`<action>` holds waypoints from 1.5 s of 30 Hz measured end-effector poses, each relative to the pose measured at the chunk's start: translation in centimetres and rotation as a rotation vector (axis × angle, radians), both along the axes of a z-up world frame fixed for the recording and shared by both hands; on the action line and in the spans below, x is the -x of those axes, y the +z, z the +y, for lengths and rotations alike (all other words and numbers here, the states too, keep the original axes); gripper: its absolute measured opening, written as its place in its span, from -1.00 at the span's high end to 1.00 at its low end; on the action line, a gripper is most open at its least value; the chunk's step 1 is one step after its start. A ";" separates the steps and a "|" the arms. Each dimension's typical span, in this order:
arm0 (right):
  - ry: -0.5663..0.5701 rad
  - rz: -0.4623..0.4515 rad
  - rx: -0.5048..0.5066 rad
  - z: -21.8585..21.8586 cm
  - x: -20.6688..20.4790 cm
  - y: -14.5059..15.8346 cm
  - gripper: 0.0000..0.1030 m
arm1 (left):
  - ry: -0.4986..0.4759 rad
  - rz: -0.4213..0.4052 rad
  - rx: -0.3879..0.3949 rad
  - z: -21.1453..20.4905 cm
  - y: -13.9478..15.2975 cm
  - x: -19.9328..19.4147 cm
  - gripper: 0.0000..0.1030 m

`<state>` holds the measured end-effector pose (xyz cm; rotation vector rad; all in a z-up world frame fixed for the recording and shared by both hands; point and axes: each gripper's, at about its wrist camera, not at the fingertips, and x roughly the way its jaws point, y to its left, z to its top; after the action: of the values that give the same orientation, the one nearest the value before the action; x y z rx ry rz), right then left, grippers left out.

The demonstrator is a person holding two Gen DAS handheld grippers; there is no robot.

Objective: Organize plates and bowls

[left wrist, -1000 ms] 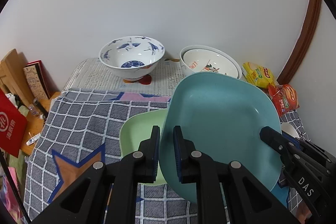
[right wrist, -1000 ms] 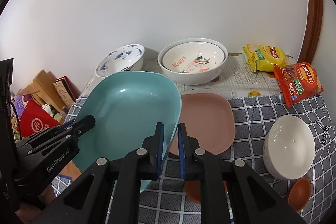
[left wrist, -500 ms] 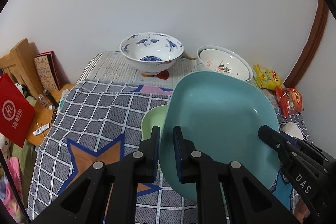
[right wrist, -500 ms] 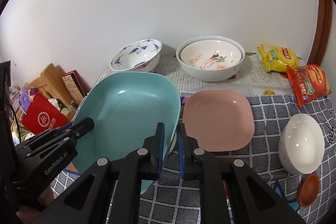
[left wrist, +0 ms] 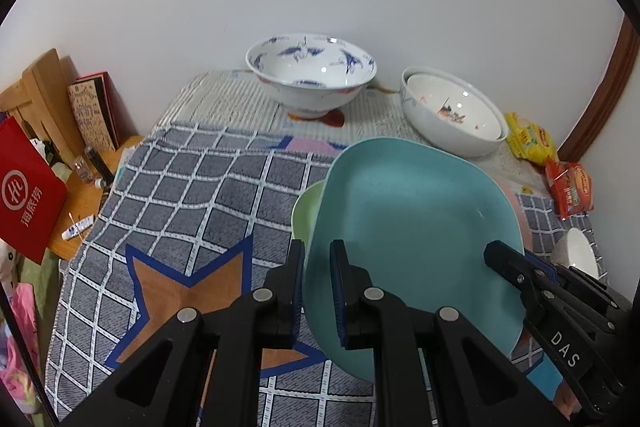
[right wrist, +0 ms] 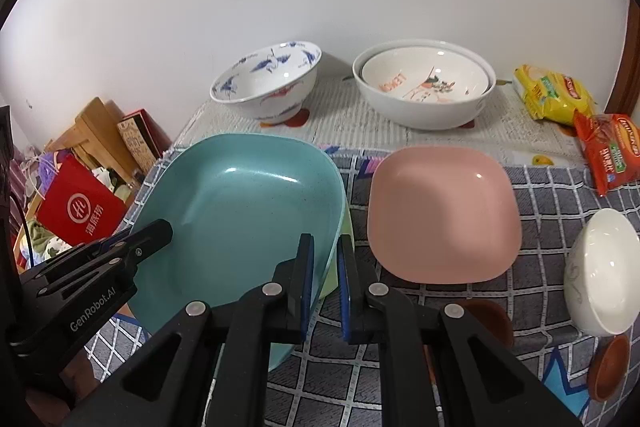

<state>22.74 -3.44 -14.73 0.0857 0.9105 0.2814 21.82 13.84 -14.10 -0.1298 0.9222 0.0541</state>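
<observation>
Both grippers hold a large teal plate (left wrist: 412, 227) above the table, one on each side rim. My left gripper (left wrist: 318, 263) is shut on its left rim. My right gripper (right wrist: 325, 259) is shut on its right rim (right wrist: 240, 219). A light green plate (left wrist: 306, 211) lies on the cloth beneath it, mostly hidden. A pink plate (right wrist: 442, 213) lies on the cloth to the right. A blue-and-white bowl (left wrist: 310, 73) and a white lemon-print bowl nested in a larger white one (right wrist: 424, 83) stand at the back.
A small white bowl (right wrist: 604, 271) and a small brown dish (right wrist: 610, 367) sit at the right edge. Snack packets (right wrist: 576, 115) lie at the back right. A red bag (left wrist: 28, 191), books and a wooden board stand left of the table. The checked cloth (left wrist: 192, 195) covers the table.
Both grippers have pulled back and up with the teal plate. The pink plate is now fully uncovered and more of the cloth shows in front of the bowls.
</observation>
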 end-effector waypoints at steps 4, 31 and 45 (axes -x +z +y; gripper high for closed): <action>0.006 0.025 0.008 0.3 -0.8 -1.6 0.78 | 0.008 0.040 0.005 0.3 -1.7 -0.5 0.75; 0.066 0.055 0.095 2.4 -5.3 -5.5 0.78 | 0.053 0.103 0.056 1.6 -5.4 -3.7 0.75; 0.107 0.039 0.111 2.9 -6.3 -6.2 0.74 | 0.039 0.123 0.087 1.8 -6.0 -3.9 0.75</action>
<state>29.03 -0.52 -20.94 -0.0606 0.9694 0.3284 25.74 15.59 -20.14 -0.2278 1.0451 0.0587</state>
